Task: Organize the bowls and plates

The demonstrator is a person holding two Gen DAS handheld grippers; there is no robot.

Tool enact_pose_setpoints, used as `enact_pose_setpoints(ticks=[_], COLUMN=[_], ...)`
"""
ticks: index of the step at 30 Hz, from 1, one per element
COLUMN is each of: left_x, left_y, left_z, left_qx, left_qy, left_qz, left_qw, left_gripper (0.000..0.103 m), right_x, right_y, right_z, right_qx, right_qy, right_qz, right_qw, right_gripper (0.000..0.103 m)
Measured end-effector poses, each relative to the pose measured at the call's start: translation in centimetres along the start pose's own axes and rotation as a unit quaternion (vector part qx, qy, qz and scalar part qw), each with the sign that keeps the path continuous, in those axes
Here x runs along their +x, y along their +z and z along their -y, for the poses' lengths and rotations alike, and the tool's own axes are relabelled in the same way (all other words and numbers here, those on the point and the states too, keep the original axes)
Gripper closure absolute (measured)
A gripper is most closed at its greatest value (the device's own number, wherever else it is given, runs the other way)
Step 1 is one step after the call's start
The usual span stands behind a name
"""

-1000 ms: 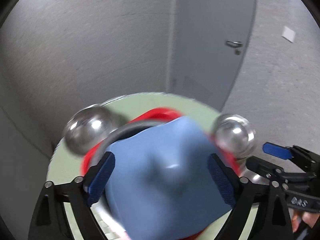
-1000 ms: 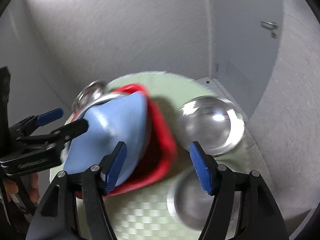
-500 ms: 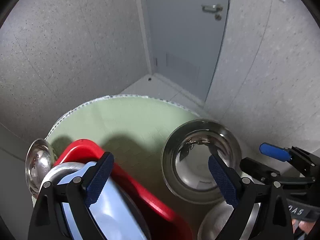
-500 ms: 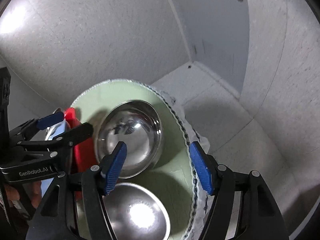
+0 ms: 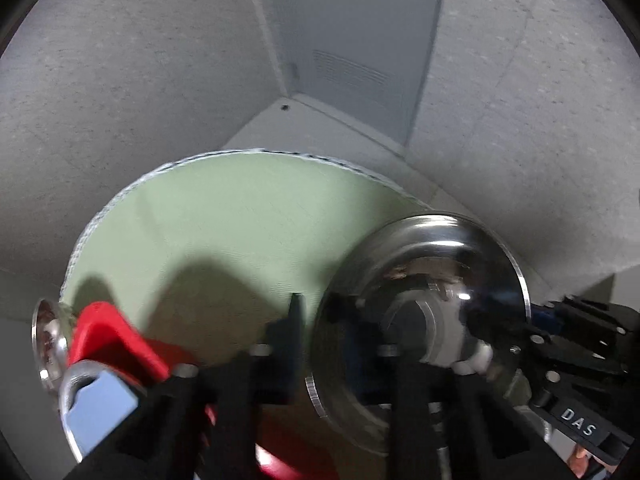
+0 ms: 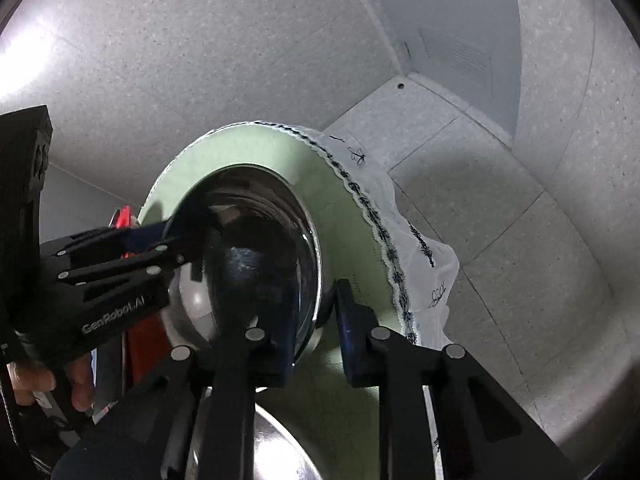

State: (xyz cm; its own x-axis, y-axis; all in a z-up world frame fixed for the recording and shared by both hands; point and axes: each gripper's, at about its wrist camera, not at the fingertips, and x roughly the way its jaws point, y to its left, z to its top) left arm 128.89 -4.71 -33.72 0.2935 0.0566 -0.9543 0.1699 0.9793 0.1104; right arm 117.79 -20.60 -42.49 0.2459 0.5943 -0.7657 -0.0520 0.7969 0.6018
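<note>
We have the steel bowl (image 6: 256,248) pinched at opposite sides of its rim, the left gripper (image 5: 320,344) narrowed onto the near-left edge and the right gripper (image 6: 316,320) closed to a thin gap across the right edge, with the bowl tilted above the green table (image 5: 224,224). To do this step well, we judge we should keep both grips level and matched in height so the slick rim cannot twist out. We should carry it slowly clear of the red tray (image 5: 116,344) and the second bowl (image 6: 280,456) below.
</note>
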Motion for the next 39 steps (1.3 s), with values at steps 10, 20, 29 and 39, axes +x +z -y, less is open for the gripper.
enact_pose_setpoints(ticks=[10, 20, 29, 39], left_x=[-3.0, -10.2, -16.1, -15.0], left_y=[0.1, -4.8, -10.8, -16.0], left_z=[-0.9, -5.9, -18.3, -31.5], left_qx=[0.013, -0.009, -0.077, -0.17], left_qy=[-0.023, -0.054, -0.043, -0.013], left_qz=[0.06, 0.135, 0.185, 0.168], left_qw=[0.9979, 0.9894, 0.9788, 0.9709], left_gripper=[0.09, 0.09, 0.088, 0.087], right_x=[-2.9, -8.6, -6.2, 2.6], right_y=[-0.9, -1.2, -0.2, 0.9], right_z=[-1.5, -8.9, -21.0, -33.3], right_qx=[-0.002, -0.045, -0.126, -0.196], right_qy=[-0.018, -0.034, -0.028, -0.009], right_qz=[0.038, 0.109, 0.109, 0.059], right_qw=[0.999, 0.992, 0.986, 0.979], right_gripper=[0.088, 0.088, 0.088, 0.088])
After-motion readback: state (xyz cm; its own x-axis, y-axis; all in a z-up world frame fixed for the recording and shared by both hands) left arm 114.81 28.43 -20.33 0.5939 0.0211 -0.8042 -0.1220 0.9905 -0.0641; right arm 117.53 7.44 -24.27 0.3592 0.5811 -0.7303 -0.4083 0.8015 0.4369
